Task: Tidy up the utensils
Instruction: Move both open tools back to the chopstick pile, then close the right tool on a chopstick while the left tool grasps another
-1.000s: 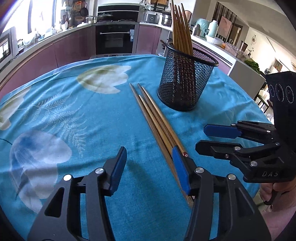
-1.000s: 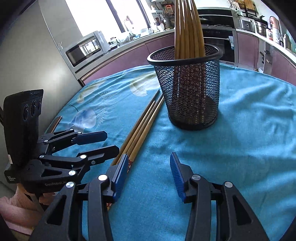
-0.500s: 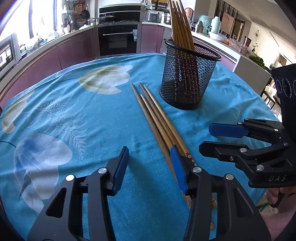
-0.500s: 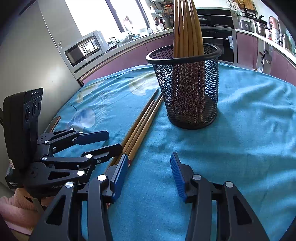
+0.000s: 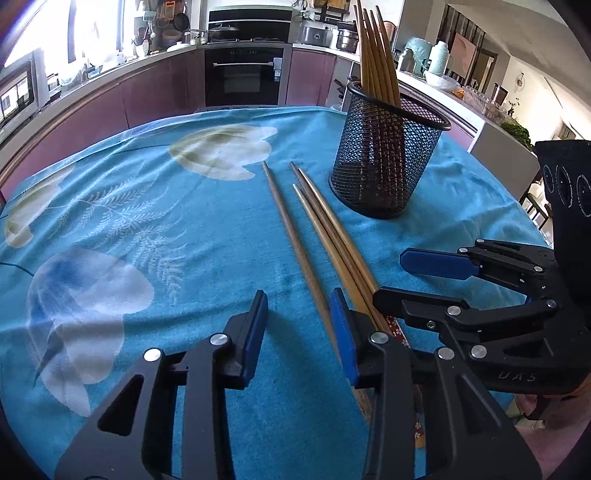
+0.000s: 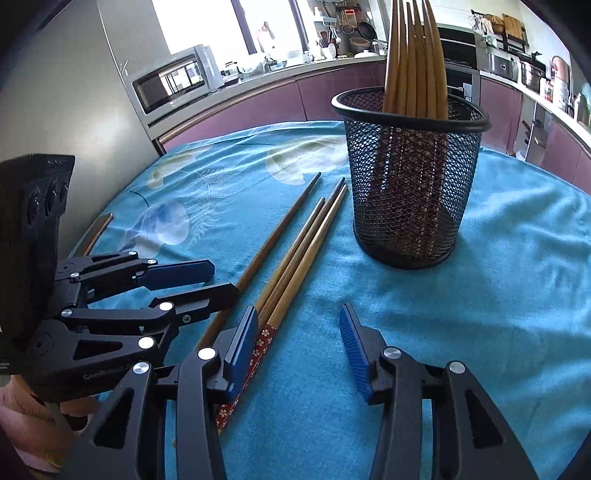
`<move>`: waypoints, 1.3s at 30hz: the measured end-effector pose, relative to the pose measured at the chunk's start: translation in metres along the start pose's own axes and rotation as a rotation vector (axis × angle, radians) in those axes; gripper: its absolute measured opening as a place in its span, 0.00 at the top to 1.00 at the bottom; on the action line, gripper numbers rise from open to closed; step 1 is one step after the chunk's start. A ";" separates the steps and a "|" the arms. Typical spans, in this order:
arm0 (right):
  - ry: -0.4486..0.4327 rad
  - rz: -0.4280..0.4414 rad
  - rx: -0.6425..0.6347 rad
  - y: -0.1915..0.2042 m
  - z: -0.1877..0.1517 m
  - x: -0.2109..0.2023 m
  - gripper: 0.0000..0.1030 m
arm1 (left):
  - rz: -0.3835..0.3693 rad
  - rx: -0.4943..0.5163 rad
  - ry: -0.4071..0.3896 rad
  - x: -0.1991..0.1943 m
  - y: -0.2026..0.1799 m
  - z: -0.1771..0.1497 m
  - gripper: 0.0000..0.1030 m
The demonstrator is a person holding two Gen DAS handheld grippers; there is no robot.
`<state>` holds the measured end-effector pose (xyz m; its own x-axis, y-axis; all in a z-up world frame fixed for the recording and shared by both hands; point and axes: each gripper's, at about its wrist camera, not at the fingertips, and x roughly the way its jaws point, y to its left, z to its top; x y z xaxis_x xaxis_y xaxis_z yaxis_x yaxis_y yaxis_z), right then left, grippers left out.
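Daylight is streaming through the windows (image 6: 266, 33) behind a curved counter (image 5: 155, 62) with purple cabinets (image 5: 147, 96). A built-in oven (image 5: 245, 77) is sitting centrally, and what is probably a microwave (image 6: 173, 79) is standing beside the grey wall (image 6: 74, 92).

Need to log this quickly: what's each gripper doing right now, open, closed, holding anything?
Left gripper: open, holding nothing, fingers straddling one loose chopstick on the tablecloth.
Right gripper: open, holding nothing, beside the chopstick bundle.
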<state>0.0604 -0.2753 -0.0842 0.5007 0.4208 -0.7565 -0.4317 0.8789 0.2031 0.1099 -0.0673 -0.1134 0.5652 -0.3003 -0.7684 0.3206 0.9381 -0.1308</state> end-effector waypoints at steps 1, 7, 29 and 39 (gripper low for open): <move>0.001 -0.008 -0.006 0.001 0.000 0.001 0.57 | -0.001 -0.002 0.000 0.000 0.000 0.000 0.66; 0.013 -0.040 -0.022 0.002 0.000 0.000 0.64 | -0.009 -0.007 0.001 0.000 0.003 -0.002 0.66; 0.006 -0.068 -0.002 -0.005 0.015 0.014 0.91 | 0.026 -0.003 0.008 0.013 -0.001 0.010 0.73; -0.061 0.005 0.134 -0.025 0.008 -0.007 0.94 | -0.016 -0.078 -0.008 0.004 0.007 0.002 0.95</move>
<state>0.0743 -0.2986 -0.0792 0.5456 0.4344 -0.7167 -0.3319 0.8973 0.2911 0.1163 -0.0628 -0.1160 0.5667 -0.3167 -0.7606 0.2698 0.9436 -0.1919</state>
